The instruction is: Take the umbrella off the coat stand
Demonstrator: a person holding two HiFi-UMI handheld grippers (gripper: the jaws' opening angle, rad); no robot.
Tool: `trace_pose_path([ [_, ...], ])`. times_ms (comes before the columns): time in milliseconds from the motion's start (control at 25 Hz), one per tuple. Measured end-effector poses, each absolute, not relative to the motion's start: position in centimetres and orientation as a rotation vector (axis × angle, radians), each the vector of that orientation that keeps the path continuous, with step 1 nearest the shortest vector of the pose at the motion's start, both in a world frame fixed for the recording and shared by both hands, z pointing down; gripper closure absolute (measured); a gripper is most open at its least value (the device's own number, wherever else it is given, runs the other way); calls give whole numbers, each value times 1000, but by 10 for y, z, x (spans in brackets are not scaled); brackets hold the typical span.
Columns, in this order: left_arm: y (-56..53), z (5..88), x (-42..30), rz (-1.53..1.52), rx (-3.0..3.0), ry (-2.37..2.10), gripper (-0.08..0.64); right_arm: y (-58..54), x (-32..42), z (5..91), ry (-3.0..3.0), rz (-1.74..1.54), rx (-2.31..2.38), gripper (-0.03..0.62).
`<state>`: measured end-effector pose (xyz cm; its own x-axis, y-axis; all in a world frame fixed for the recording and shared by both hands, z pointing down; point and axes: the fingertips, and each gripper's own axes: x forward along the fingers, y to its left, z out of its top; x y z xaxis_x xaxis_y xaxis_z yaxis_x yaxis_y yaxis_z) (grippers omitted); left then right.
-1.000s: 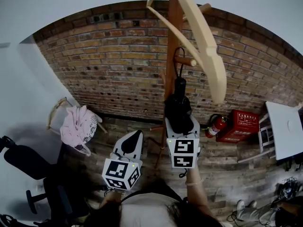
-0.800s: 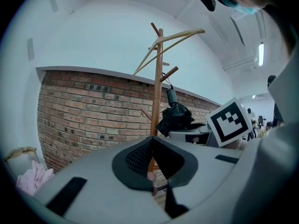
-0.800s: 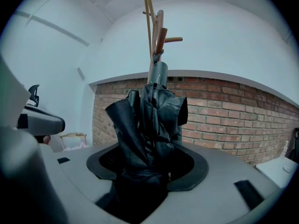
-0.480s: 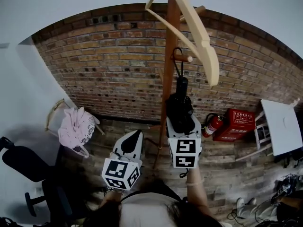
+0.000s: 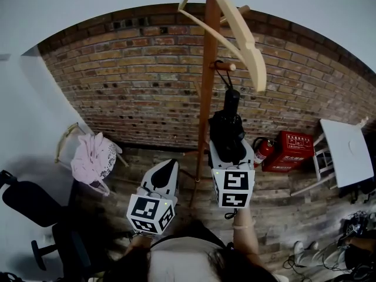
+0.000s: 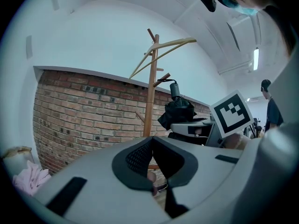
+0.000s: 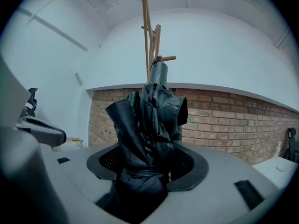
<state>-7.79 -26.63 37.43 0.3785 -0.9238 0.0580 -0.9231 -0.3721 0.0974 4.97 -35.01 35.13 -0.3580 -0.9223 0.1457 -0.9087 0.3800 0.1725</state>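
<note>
A black folded umbrella (image 5: 227,129) hangs by its strap from a short peg (image 5: 225,67) on the wooden coat stand (image 5: 208,81). My right gripper (image 5: 230,151) is shut on the umbrella's lower body, just right of the pole. In the right gripper view the crumpled fabric (image 7: 148,125) fills the space between the jaws of that gripper (image 7: 147,164), with the stand (image 7: 152,43) rising behind. My left gripper (image 5: 167,168) sits lower and left of the pole, shut, holding nothing. The left gripper view shows its closed tips (image 6: 150,143) and the umbrella (image 6: 177,111) to the right.
A brick wall (image 5: 135,81) stands close behind the stand. Pale curved arms (image 5: 241,34) of the stand reach overhead. A pink cloth on a chair (image 5: 93,157) is at the left, and a black office chair (image 5: 29,201) lower left. A fire extinguisher (image 5: 262,151), red box (image 5: 292,151) and white table (image 5: 346,157) are at the right.
My right gripper has carried the umbrella a little right and away from the pole, its top tilting toward the peg's end. The left gripper has stayed where it was.
</note>
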Motion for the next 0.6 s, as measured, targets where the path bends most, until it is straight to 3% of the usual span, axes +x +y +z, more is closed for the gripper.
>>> trace_pose_path([
  [600, -242, 364, -83, -40, 2534, -1661, 551, -320, 55, 324, -2411, -145, 1695, 308],
])
